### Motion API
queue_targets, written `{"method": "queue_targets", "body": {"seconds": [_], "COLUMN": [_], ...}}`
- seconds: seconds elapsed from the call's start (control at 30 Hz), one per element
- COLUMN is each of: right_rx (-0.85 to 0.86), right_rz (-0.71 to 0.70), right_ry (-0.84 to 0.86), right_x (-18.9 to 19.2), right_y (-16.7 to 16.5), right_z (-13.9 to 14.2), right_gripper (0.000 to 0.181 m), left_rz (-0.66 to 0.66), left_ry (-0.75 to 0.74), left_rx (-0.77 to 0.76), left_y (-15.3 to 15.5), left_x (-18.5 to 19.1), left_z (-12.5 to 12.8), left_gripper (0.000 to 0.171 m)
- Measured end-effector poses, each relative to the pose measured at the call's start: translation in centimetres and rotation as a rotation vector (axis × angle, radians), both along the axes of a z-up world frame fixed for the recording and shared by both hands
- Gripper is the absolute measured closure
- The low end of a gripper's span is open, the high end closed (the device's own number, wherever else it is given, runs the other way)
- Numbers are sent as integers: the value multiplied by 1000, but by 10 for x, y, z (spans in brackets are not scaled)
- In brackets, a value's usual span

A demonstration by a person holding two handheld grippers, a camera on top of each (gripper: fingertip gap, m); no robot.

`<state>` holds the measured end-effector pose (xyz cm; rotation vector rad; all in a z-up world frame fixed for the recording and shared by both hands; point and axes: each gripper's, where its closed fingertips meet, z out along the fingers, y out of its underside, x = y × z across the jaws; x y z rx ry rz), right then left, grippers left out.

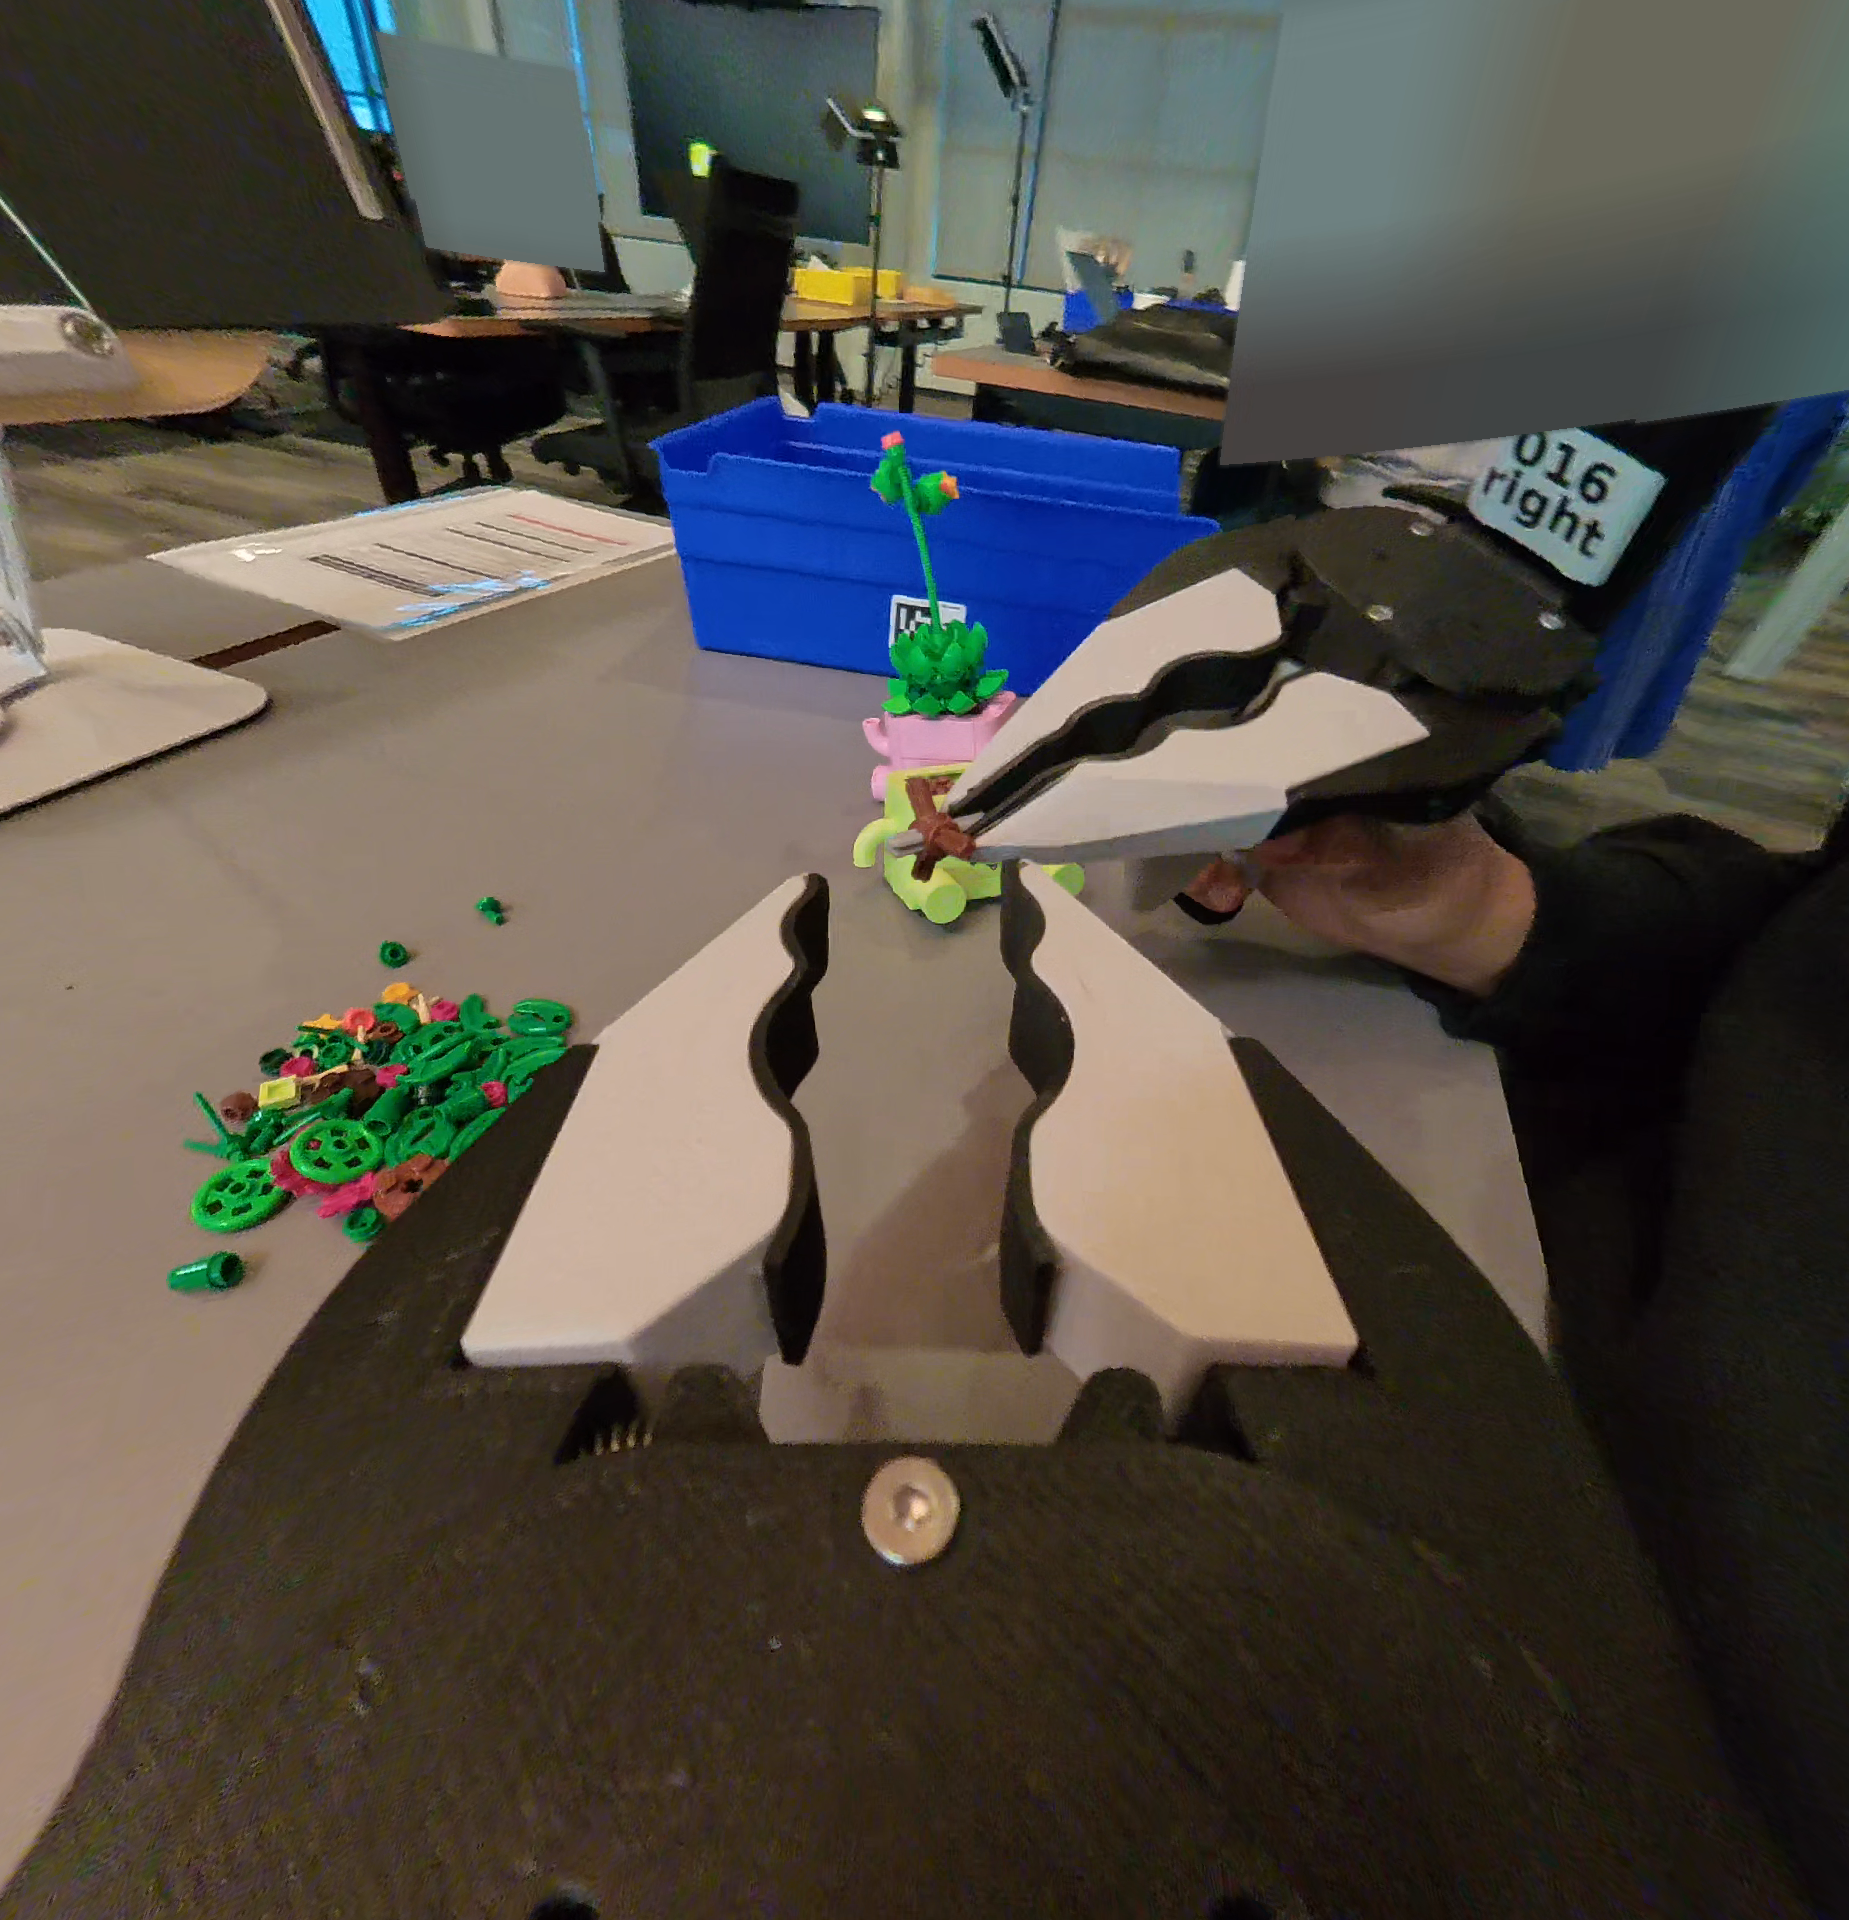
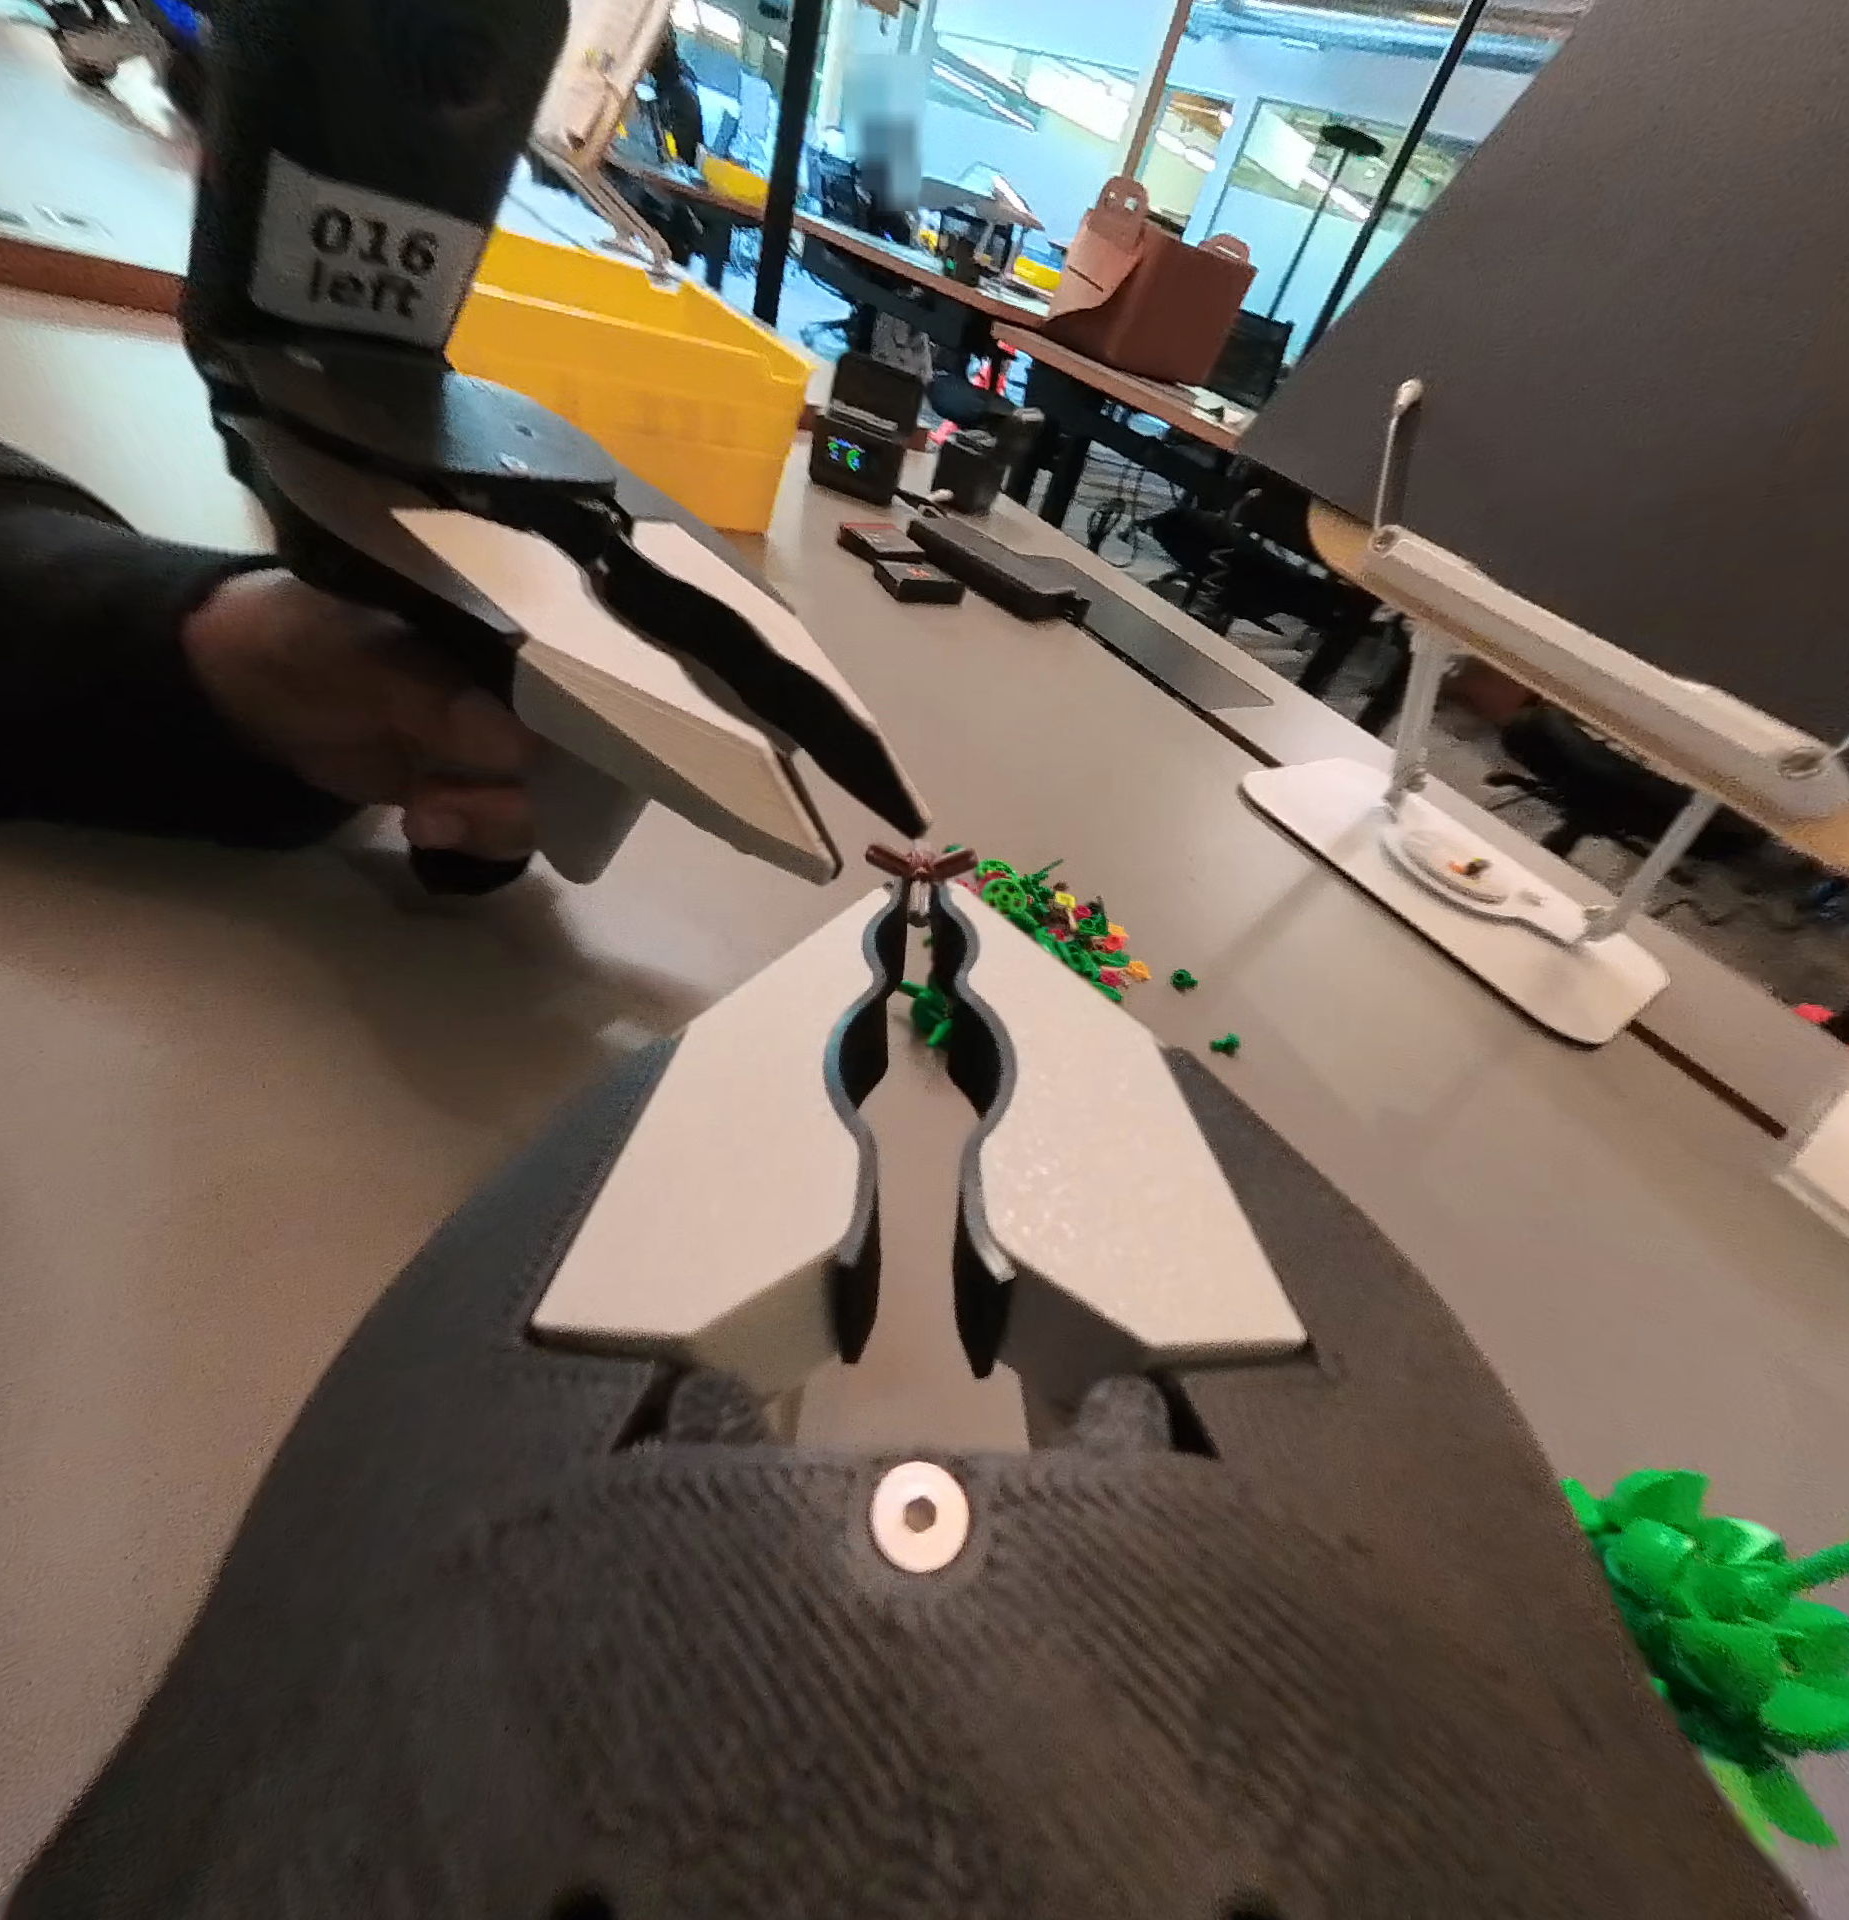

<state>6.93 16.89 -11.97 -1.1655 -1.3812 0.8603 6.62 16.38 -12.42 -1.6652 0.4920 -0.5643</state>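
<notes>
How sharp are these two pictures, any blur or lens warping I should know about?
Left wrist view: mostly sharp; the left gripper, the right gripper shut on a small brown piece and the pile of loose pieces are crisp, and straight edges bend towards the frame's rim. Right wrist view: the brown piece is sharp, while the left gripper and the green plant at the corner are smeared.

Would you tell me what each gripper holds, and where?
The right gripper pinches a small brown branch piece by its stem; the left gripper is open, empty.
</notes>
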Motion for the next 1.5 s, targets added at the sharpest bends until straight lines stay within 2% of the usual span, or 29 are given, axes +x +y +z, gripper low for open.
{"method": "queue_targets", "body": {"seconds": [0.17,0.27,0.5,0.8,1.5], "right_rx": [122,174,219,222,54], "right_rz": [-32,-36,-61,-47,74], "right_ry": [-48,-45,-44,-39,-11], "right_x": [-5,-6,-6,-6,-3], "right_y": [-6,-10,-10,-13,-20], "right_z": [-6,-4,-3,-2,-2], "right_gripper": [180,180,180,180,179], "left_rz": [-23,-17,-10,-21,-62], "left_ry": [-34,-41,2,11,41], "left_rx": [1,-3,20,24,34], "left_y": [-3,-2,-4,-6,-12], "left_x": [4,2,1,1,4], "left_z": [3,3,3,3,4], "left_gripper": [143,153,157,160,162]}}
